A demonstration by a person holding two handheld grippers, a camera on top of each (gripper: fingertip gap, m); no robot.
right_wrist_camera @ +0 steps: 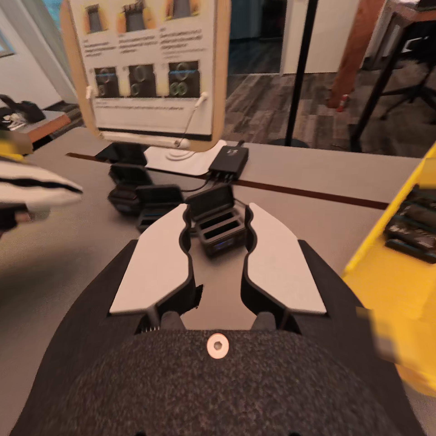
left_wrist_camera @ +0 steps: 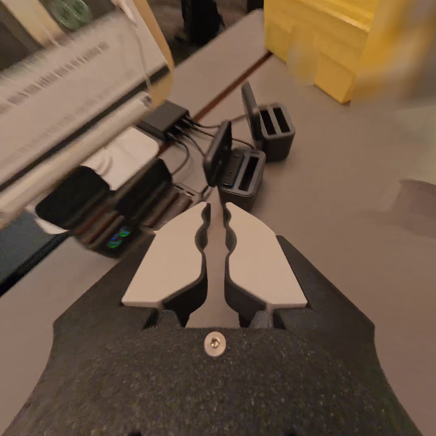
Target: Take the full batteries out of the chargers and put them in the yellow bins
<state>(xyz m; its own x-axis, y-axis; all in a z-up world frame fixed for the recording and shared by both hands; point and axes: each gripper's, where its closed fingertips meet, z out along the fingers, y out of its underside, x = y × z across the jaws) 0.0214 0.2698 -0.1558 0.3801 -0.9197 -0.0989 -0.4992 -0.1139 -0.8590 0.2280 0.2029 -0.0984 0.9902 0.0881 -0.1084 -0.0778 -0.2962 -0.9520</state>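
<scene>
In the left wrist view my left gripper [left_wrist_camera: 215, 206] is empty, its jaws drawn to a narrow gap, just short of a black charger [left_wrist_camera: 243, 181] with its lid up. One battery [left_wrist_camera: 232, 172] sits in its left slot. A farther charger [left_wrist_camera: 276, 132] has two empty slots. Blurred chargers [left_wrist_camera: 113, 233] with green lights stand at the left. A yellow bin [left_wrist_camera: 330, 47] is at the top right. My right gripper [right_wrist_camera: 215, 210] is open and empty above the table, before an open charger [right_wrist_camera: 219, 232] with empty slots. A yellow bin [right_wrist_camera: 377, 295] at the right holds batteries [right_wrist_camera: 412, 226].
A framed instruction board [right_wrist_camera: 146, 70] on a white base stands behind the chargers. A black power hub [right_wrist_camera: 230, 160] with cables feeds them. The left gripper [right_wrist_camera: 35, 186] shows blurred at the left of the right wrist view. A black pole [right_wrist_camera: 299, 70] stands beyond the grey table [right_wrist_camera: 306, 236]. The gap from one gripper's tips to the other's is roughly 25 cm. Between my left fingertips and the black charger [left_wrist_camera: 243, 181] there is roughly 9 cm. To the battery [left_wrist_camera: 232, 172]: left tips about 10 cm, right tips about 20 cm. It is also in sight in the right wrist view [right_wrist_camera: 154, 213].
</scene>
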